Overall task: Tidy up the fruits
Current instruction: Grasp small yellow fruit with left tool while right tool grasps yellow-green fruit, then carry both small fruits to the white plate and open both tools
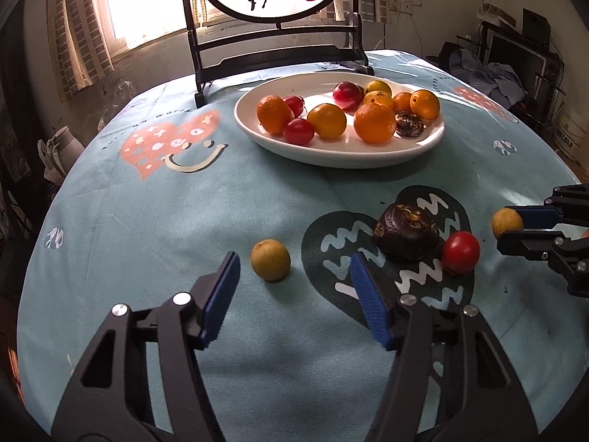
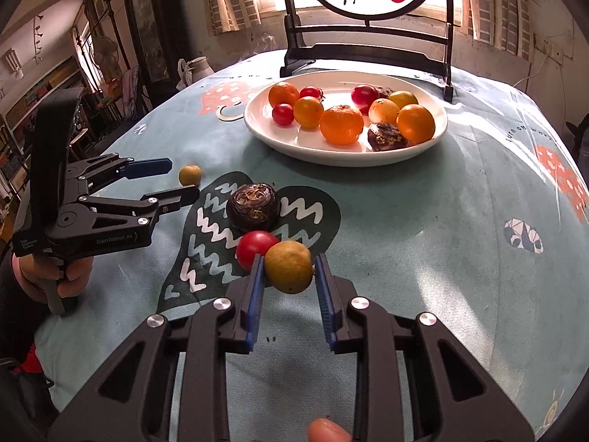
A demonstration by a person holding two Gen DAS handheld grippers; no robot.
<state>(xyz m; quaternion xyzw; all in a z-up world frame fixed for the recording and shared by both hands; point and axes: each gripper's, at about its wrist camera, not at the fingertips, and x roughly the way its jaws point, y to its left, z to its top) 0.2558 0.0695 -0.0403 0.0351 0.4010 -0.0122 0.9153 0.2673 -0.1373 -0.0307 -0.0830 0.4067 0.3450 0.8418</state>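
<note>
1. The left gripper (image 1: 292, 296), left of the white oval ceramic plate (image 1: 324, 154), has its fingers spread; a small yellow-brown round fruit (image 1: 270, 259) lies just ahead of its open tips, untouched.
2. Before the plate sit a dark wrinkled round fruit (image 2: 252, 206) and a red cherry tomato (image 2: 254, 245).
3. The right gripper (image 2: 289, 276) pinches a second yellow-brown fruit (image 2: 289, 272) beside that tomato.

- Your right gripper (image 2: 289, 272) clamps a yellow-green fruit (image 2: 289, 272).
- A red tomato (image 2: 254, 248) sits just beside it.
- Your left gripper (image 2: 180, 180) stands apart near a small fruit (image 2: 190, 175).
</note>
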